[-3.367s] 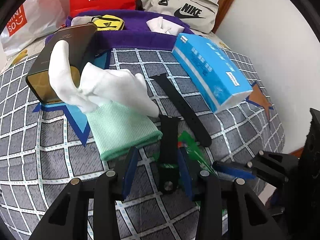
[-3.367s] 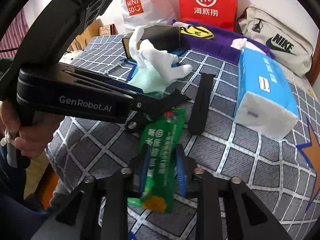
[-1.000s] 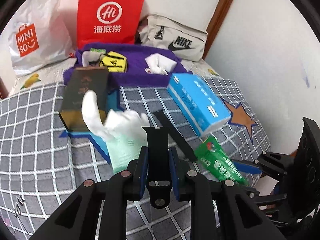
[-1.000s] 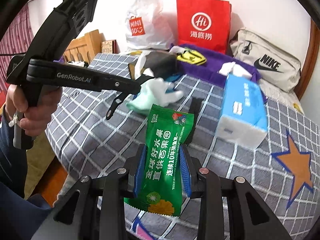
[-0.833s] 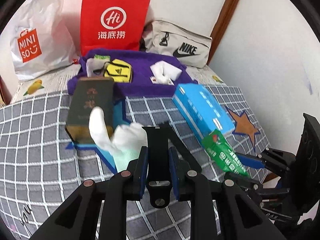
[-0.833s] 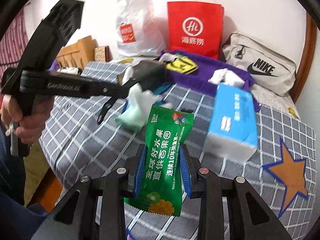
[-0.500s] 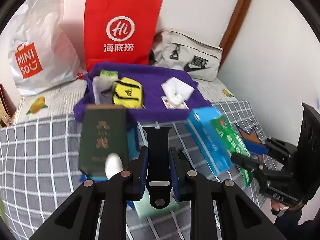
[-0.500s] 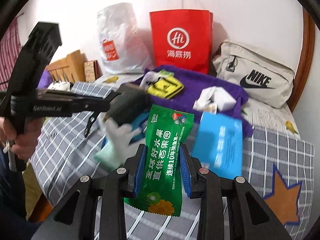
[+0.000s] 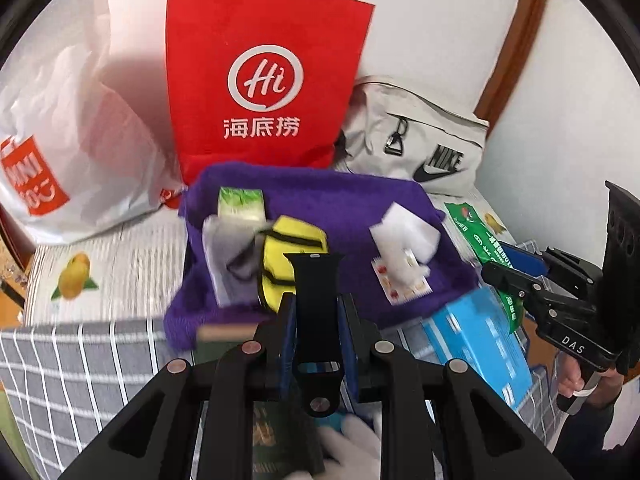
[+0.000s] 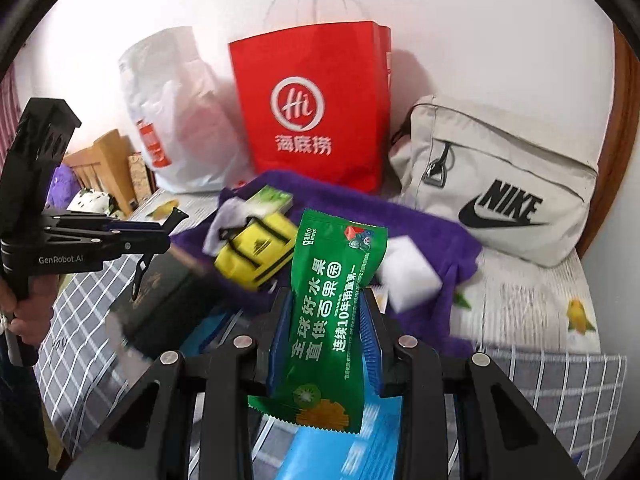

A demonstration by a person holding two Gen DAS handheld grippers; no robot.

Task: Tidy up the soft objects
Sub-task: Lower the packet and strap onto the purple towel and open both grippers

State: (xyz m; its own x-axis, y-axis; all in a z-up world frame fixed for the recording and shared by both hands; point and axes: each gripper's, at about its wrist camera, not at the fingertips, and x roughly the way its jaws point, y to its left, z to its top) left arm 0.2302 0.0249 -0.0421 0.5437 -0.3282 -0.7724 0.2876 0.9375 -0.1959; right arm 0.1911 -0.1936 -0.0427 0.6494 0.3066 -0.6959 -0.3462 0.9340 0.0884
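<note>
While both views blur at the edges, grips read clear: left hand-held gripper (image 9: 316, 320) clamped on a black watch strap (image 9: 316, 280), lower centre of its frame, over the purple towel (image 9: 332, 192). Right hand-held gripper (image 10: 326, 336) clamped on a green wet-wipe packet (image 10: 330, 312), centre frame. Yellow pouch (image 10: 256, 254) lies on the towel, red bag (image 10: 316, 108) upright behind it.
</note>
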